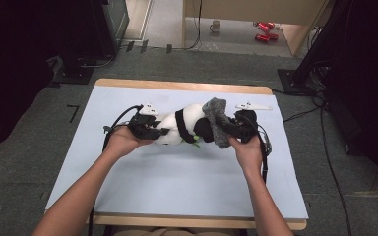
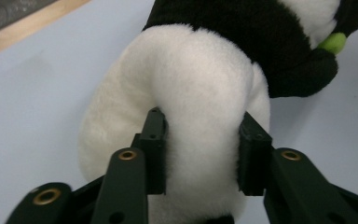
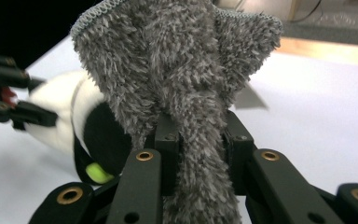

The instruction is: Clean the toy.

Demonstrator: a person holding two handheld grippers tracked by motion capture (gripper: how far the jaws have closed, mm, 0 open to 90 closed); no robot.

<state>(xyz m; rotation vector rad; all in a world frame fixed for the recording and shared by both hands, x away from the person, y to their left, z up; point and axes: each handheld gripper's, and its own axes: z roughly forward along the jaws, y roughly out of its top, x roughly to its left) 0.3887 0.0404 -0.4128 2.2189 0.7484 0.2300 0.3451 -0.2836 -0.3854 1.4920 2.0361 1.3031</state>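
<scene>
A black-and-white plush panda (image 1: 184, 125) lies on its side in the middle of the pale blue table top (image 1: 142, 172). My left gripper (image 1: 153, 132) is at its white rear end; in the left gripper view the pads (image 2: 155, 149) press into the white plush (image 2: 200, 116), which bulges between them. A fluffy grey cloth (image 1: 217, 120) drapes over the panda's right end. My right gripper (image 1: 232, 129) is shut on a bunched fold of that grey cloth (image 3: 186, 93). The panda (image 3: 74, 121), with a small green part (image 3: 95, 173), shows behind the cloth in the right gripper view.
The table's wooden edge (image 1: 182, 86) runs along the far side. Beyond it on the floor stand a mug (image 1: 215, 25) and red cans (image 1: 265, 30). Black stands (image 1: 300, 73) and cables flank the table. Bare table surface lies in front of the panda.
</scene>
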